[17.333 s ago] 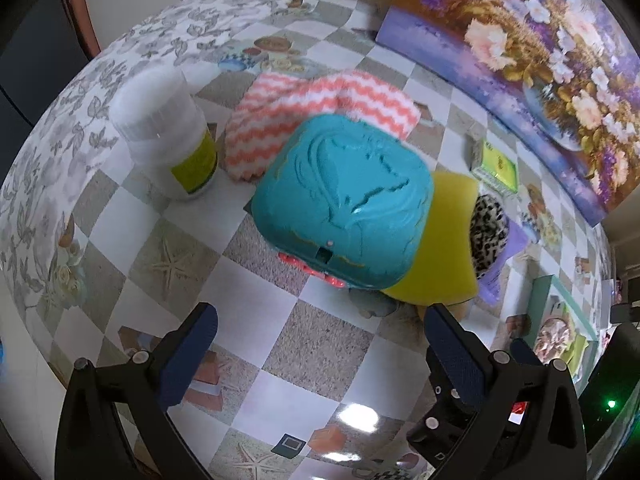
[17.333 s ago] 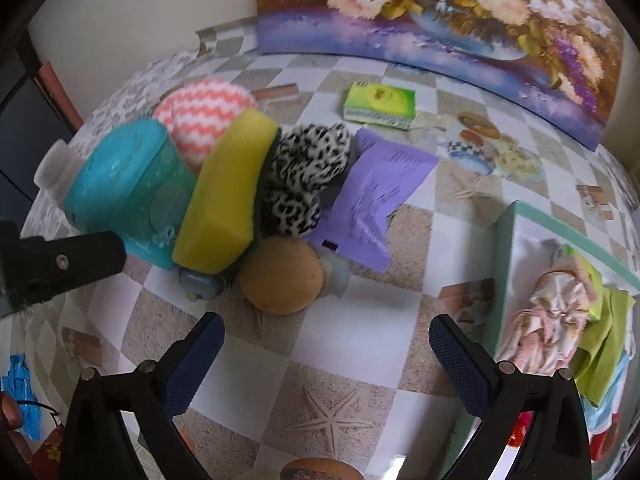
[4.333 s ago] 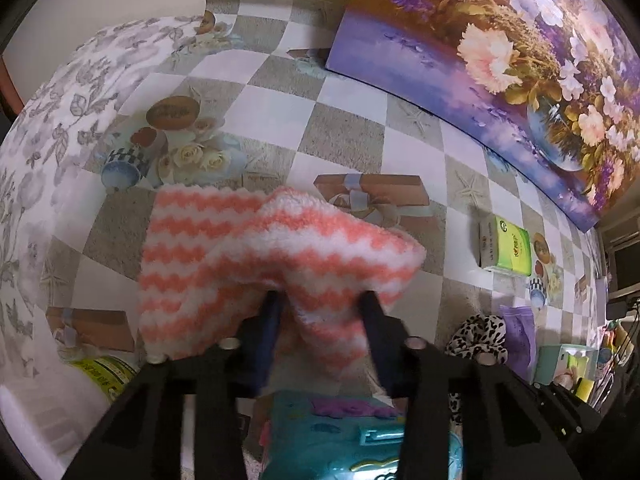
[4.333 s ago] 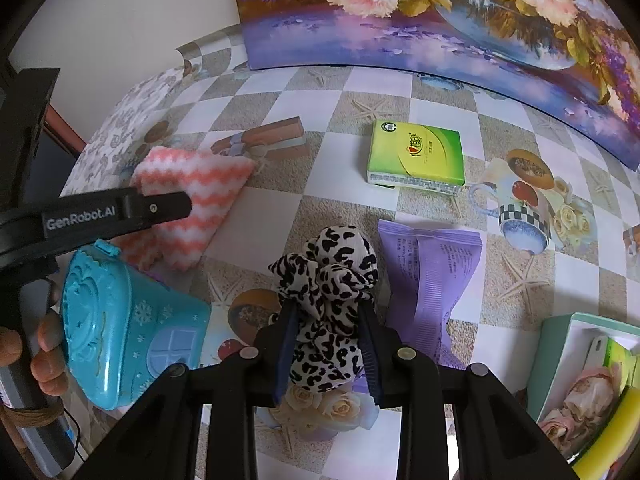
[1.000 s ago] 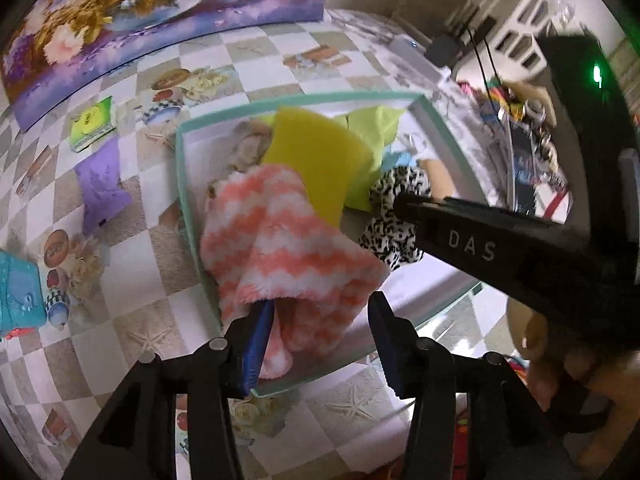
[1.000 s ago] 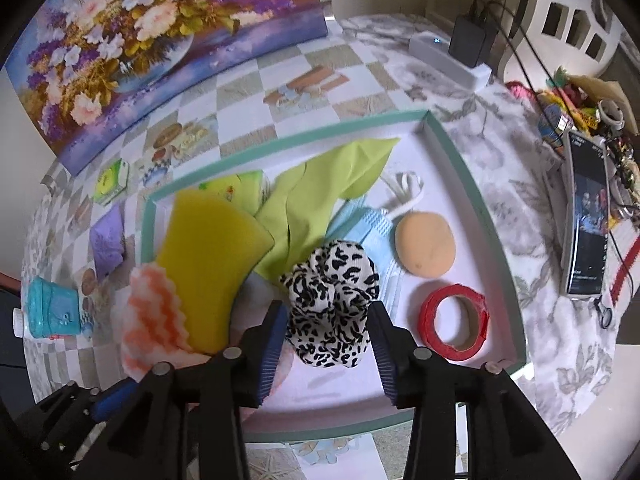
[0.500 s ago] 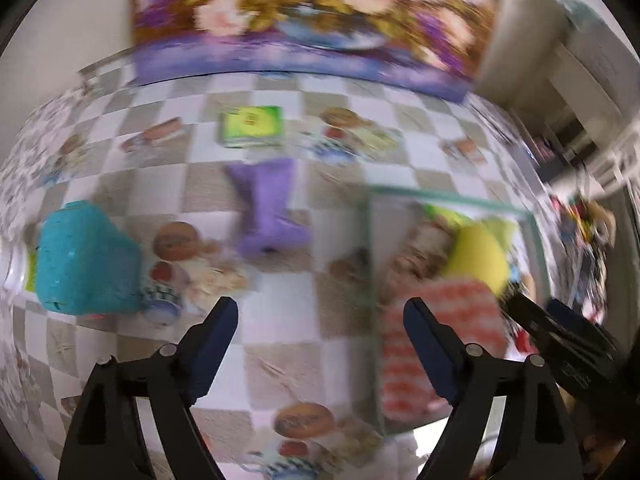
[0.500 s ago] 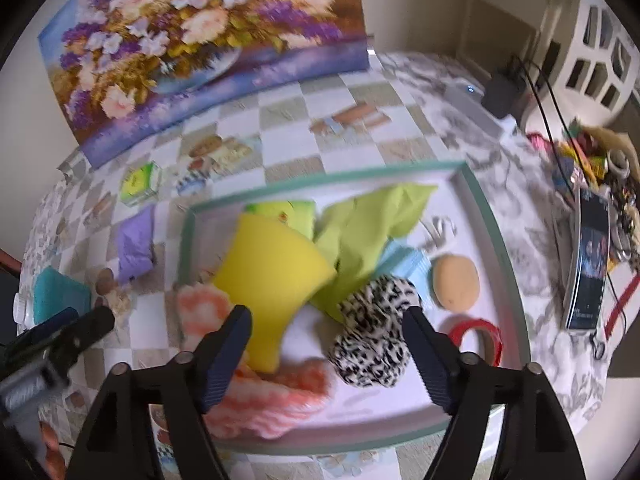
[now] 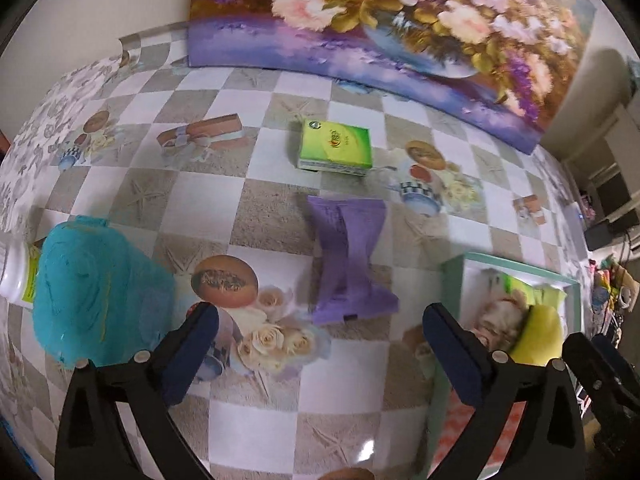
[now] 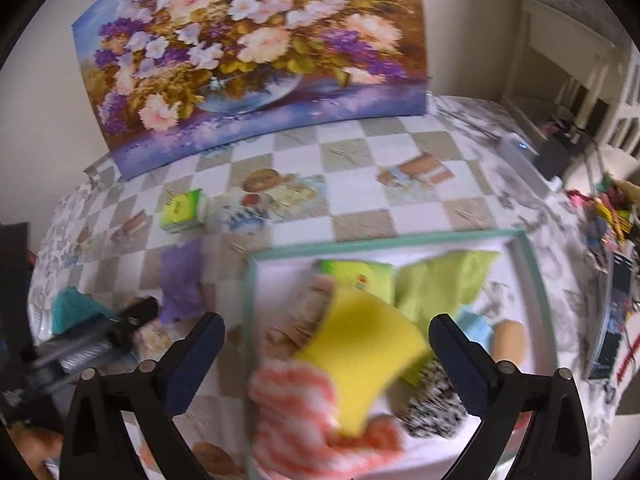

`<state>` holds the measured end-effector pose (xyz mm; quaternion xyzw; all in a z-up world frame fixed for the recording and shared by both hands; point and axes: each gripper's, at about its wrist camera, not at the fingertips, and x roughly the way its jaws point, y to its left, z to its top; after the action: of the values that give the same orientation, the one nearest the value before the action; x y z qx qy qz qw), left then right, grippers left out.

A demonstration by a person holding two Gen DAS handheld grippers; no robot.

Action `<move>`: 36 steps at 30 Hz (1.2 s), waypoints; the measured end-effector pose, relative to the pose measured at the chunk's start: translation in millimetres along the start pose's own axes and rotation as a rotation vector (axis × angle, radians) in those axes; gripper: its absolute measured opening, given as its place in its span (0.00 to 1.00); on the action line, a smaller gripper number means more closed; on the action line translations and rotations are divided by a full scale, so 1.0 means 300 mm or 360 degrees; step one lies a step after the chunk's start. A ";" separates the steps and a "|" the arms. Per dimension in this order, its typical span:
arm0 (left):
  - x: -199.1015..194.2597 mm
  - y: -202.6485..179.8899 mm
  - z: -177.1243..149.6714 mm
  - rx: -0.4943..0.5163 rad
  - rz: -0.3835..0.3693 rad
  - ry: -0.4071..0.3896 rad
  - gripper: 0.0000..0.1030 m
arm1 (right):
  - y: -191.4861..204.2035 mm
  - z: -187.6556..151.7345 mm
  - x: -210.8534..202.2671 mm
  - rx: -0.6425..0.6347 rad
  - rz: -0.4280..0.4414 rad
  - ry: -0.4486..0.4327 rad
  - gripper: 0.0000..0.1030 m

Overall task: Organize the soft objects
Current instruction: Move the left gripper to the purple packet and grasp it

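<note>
Looking through your left wrist view, your left tool (image 9: 318,338) has just been opening and now stands spread, nothing between its fingers, over the checked worktop (image 9: 256,412). A purple pouch (image 9: 350,258) lies at 12 o'clock from it, a teal toy (image 9: 96,292) at 9 o'clock. In your right wrist view, your right tool (image 10: 326,346) has likewise just spread wide, empty, above the tray (image 10: 532,276); there the yellow sponge (image 10: 360,354), striped cloth (image 10: 296,412) and leopard scrunchie (image 10: 432,404) lie.

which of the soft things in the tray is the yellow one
The yellow sponge, a plain thick block lying over the pink zigzag cloth; the leopard scrunchie beside it is black-and-white spotted.
</note>
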<state>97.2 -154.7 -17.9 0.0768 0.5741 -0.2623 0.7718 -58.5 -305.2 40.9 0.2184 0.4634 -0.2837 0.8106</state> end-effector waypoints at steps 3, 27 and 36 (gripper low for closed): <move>0.012 -0.019 0.032 0.0035 0.0038 -0.0011 0.99 | 0.038 0.033 0.023 -0.0017 0.0014 -0.0009 1.00; 0.183 -0.097 0.155 0.0186 0.0074 0.0083 0.61 | 0.096 0.197 0.206 0.0051 0.0089 0.0028 1.00; 0.162 -0.033 0.196 0.0105 -0.0015 0.0023 0.42 | 0.179 0.230 0.221 -0.0012 0.0132 -0.0003 1.00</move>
<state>151.9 -203.2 -41.8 0.1013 0.5711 -0.2842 0.7635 47.4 -324.8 20.6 0.2341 0.4543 -0.2481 0.8230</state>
